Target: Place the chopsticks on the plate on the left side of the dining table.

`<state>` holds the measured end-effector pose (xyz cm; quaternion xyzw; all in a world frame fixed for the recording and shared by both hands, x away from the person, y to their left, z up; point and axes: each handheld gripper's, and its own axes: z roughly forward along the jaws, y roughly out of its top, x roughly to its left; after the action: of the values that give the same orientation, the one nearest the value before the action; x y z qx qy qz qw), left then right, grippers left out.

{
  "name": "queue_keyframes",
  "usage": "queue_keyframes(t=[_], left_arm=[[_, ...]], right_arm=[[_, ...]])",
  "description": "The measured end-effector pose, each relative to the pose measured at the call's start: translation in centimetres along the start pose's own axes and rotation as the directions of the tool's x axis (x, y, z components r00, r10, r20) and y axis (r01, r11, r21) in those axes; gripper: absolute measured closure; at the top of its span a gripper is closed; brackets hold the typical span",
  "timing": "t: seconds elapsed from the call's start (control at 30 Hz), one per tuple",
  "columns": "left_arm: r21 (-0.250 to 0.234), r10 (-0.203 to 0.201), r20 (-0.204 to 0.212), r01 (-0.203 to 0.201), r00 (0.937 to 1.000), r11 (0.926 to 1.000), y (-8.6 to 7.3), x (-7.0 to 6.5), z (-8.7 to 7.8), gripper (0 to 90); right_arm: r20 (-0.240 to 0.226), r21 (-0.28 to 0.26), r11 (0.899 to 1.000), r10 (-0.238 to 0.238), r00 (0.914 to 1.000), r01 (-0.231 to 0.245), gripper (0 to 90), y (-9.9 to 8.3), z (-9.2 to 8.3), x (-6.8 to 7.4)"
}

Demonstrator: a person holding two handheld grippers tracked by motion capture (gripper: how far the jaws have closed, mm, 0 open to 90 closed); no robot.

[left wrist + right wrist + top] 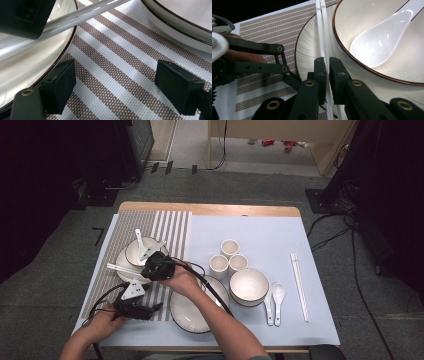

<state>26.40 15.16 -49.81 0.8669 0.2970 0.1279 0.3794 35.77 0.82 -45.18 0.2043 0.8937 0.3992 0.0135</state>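
Right gripper (326, 62) with jaws nearly closed on a pair of white chopsticks (321, 30) — slender, glossy, a tiny unreadable mark near one end — lying across a dark-rimmed plate (308, 50) beside the bowl (387, 72); left gripper (115, 82), jaws wide and empty, over the striped placemat (120, 75)

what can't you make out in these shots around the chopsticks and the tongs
- High view: the right tongs tips and their grip on the chopsticks are hidden under the gripper body.
- Right gripper view: the chopsticks run off the top edge, and the tongs cover them lower down.
- Left gripper view: the plate is cut by the left edge; the dark block at top left is too blurred to identify.
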Motion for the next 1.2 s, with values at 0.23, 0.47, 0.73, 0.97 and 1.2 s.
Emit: queue_keyframes(t=[0.23, 0.47, 0.73, 0.97, 1.2], left_arm=[[0.0, 0.0, 0.0, 0.0, 1.0, 1.0, 0.0, 0.0, 0.0, 17.5], [0.0, -0.001, -0.001, 0.001, 1.0, 1.0, 0.0, 0.0, 0.0, 17.4], [0.0, -0.002, 0.0, 0.002, 1.0, 1.0, 0.0, 0.0, 0.0, 17.5], [0.0, -0.002, 0.0, 0.002, 1.0, 1.0, 0.0, 0.0, 0.0, 17.5], [0.0, -0.002, 0.0, 0.002, 1.0, 1.0, 0.0, 0.0, 0.0, 17.5]], right_arm=[[0.016, 0.0, 1.0, -0.005, 0.9999, 0.005, 79.5, -0.3, -1.0, -0.3], [0.019, 0.012, 1.0, 0.004, 0.9998, -0.004, 73.6, -0.9, -1.3, -0.7], [0.04, 0.034, 0.999, -0.008, 0.9992, 0.006, 78.7, -1.1, -0.5, -0.4], [0.044, 0.024, 1.0, -0.002, 0.999, 0.001, 78.9, -1.1, -0.5, -0.6], [0.047, 0.025, 1.0, 0.002, 0.9989, -0.004, 78.5, -1.1, -0.6, -0.8]])
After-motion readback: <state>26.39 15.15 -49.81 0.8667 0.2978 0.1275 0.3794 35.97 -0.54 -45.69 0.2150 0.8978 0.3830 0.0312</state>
